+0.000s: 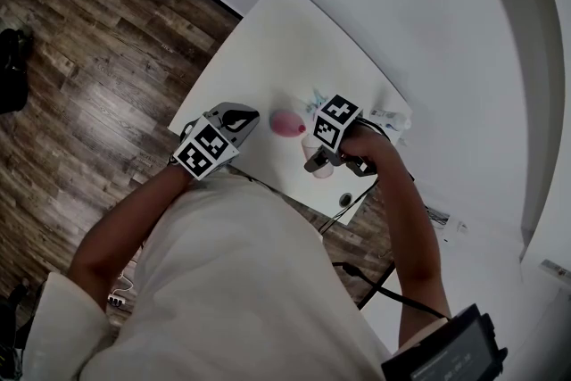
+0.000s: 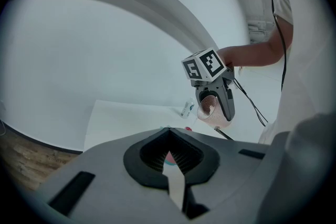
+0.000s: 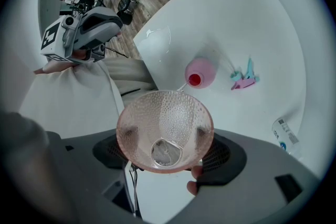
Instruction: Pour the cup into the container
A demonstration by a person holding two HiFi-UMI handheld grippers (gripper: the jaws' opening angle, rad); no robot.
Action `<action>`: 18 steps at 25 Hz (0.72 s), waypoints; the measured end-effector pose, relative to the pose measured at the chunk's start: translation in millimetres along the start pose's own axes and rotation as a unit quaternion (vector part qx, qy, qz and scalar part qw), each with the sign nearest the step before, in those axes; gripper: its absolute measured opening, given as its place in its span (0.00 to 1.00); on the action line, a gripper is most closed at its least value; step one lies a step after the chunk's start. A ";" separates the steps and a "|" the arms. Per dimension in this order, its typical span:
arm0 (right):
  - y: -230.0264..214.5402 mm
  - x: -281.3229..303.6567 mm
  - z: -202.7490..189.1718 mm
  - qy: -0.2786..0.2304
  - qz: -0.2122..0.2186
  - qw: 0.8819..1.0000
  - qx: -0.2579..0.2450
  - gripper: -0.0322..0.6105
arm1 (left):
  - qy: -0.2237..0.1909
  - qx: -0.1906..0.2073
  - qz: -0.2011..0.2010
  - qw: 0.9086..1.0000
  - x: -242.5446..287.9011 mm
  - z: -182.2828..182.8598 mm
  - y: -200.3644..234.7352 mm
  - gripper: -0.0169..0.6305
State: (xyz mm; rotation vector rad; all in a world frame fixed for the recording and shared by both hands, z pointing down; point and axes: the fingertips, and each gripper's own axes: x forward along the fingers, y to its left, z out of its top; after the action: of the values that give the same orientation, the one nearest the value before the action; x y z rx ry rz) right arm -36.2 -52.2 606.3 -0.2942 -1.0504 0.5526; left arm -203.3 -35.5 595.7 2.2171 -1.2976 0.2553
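While the right gripper [image 3: 165,139] has the pink dimpled cup [image 3: 168,113] clamped by its sides between the jaws, the pour itself looks not yet started. The cup hangs in the air over the near part of the white table [image 3: 252,23], close to the container [image 3: 205,72] but beside it, not above it. The container is a small pink vessel standing on the table, with a narrow red mouth [image 3: 195,80]. The left gripper [image 2: 169,139] hovers off to the side with its jaw tips meeting and nothing between them. Cup contents are hard to read: brownish inside from the left gripper view, nearly clear from the right gripper view. My take is that the wide rim against the small mouth is the whole problem. Bring the lowest point of the rim right over the red opening before tipping, keep it low, and rotate slowly so the stream stays thin. The container looks light, so a bump from the cup could knock it over. Bracing it with the left gripper would be cheap insurance. A small labelled bottle [image 3: 283,136] and a teal-and-pink scrap [image 3: 244,77] sit further back, well clear of the pour path.
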 end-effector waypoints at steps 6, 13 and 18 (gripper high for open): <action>-3.0 1.5 -0.5 0.009 0.003 1.000 0.002 0.64 | 0.001 -0.001 0.000 1.000 0.1 -1.3 0.0 0.04; -4.9 1.4 0.3 0.015 0.005 1.000 0.000 0.64 | 0.001 -0.003 0.004 1.000 0.0 -2.9 0.6 0.04; -0.2 -0.2 2.3 0.018 0.000 1.000 0.001 0.64 | -0.002 -0.003 0.005 1.000 -7.0 -4.0 0.4 0.04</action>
State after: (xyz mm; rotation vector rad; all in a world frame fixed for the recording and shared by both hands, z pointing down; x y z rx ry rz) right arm -38.2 -52.5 607.4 -0.3021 -1.0155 0.5461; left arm -206.8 -28.2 596.2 2.2080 -1.3102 0.2492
